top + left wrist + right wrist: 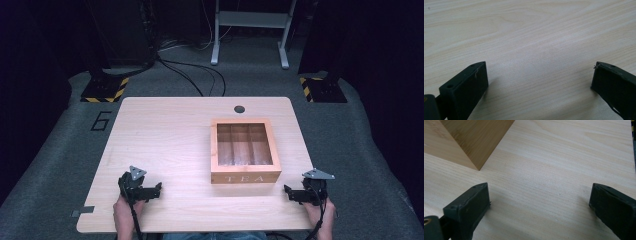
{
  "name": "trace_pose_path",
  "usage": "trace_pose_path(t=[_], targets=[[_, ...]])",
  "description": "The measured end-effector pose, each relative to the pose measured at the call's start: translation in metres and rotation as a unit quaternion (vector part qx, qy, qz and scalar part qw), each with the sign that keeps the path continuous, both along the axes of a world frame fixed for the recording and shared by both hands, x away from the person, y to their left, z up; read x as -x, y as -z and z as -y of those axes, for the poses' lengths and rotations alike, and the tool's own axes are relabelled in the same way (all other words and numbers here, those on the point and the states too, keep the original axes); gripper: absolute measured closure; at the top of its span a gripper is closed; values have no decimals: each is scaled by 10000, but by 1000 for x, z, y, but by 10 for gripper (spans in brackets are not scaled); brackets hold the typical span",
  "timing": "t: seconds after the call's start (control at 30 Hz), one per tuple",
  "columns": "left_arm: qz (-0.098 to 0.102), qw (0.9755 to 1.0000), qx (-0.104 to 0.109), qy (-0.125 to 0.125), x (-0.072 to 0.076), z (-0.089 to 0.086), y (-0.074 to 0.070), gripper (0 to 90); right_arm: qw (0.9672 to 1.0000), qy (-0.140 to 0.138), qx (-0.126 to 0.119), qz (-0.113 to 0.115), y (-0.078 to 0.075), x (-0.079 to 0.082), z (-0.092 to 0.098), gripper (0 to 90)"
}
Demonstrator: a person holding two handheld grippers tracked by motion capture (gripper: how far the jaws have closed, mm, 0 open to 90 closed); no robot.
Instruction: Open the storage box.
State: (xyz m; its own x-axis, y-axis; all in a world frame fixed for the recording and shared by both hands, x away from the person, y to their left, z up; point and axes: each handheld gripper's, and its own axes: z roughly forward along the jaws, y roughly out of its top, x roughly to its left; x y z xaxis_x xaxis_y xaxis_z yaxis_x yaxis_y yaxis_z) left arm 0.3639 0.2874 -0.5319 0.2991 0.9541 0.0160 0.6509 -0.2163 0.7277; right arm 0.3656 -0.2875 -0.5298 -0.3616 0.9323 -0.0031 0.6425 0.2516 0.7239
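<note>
Both of my hands sit low at the near edge of the table (165, 125), one at each corner. Left hand (125, 212) wraps the left gripper (159, 189), which lies over the front-left part of the tabletop with its grey three-cornered plate (137, 172) on top and its cable trailing back toward me. Along that gripper's own view, the two black jaws stand wide apart, nothing between them, just pale wood grain of the table (531, 37) underneath.

Over on the other side, my right hand (320, 210) holds the right gripper (287, 191) at the front-right corner, its tips pointing in toward the middle of the table. Jaws here are spread wide too, gripping nothing, bare tabletop (564, 165) showing in the gap.

Between the two grippers and a little farther from me stands the wooden tea box (244, 150), right of the table's centre. It has "TEA" lettered across its front wall, and its top shows three long compartments side by side; I can't tell whether anything lies in them. From the right gripper view, a near corner of that box (474, 137) comes in at the upper left, close to the left jaw but apart from it.

Beyond the box, a round dark hole (239, 109) sits near the table's far edge.
</note>
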Motion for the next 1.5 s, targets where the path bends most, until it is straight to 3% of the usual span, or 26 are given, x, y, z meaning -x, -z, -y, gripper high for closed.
trace_pose_path(t=[0.5, 0.6, 0.73, 0.87, 1.0, 1.3, 1.5], targets=[[-1, 10000, 25, -19, 0, 0, 0, 3, 10000, 30, 11, -44, -1, 0, 0, 27], [3, 10000, 0, -7, 0, 0, 0, 3, 9998, 74, -73, -146, -3, 0, -1, 14], [-1, 10000, 12, -15, 0, 0, 0, 4, 9995, -78, -218, -218, -4, 2, -4, 0], [-2, 10000, -60, 32, 0, 0, 0, 4, 9990, -276, -355, -81, -8, 9, -9, 0], [-2, 10000, 5, -7, 0, 0, 0, 4, 9978, -447, -491, 28, -19, 14, -16, 0], [2, 10000, 1, -7, 0, 0, 0, 4, 9960, -705, -470, 288, -35, 6, -34, 0], [5, 10000, 8, -18, 0, 0, 0, 4, 9937, -907, -442, 486, -47, -4, -49, 147]])
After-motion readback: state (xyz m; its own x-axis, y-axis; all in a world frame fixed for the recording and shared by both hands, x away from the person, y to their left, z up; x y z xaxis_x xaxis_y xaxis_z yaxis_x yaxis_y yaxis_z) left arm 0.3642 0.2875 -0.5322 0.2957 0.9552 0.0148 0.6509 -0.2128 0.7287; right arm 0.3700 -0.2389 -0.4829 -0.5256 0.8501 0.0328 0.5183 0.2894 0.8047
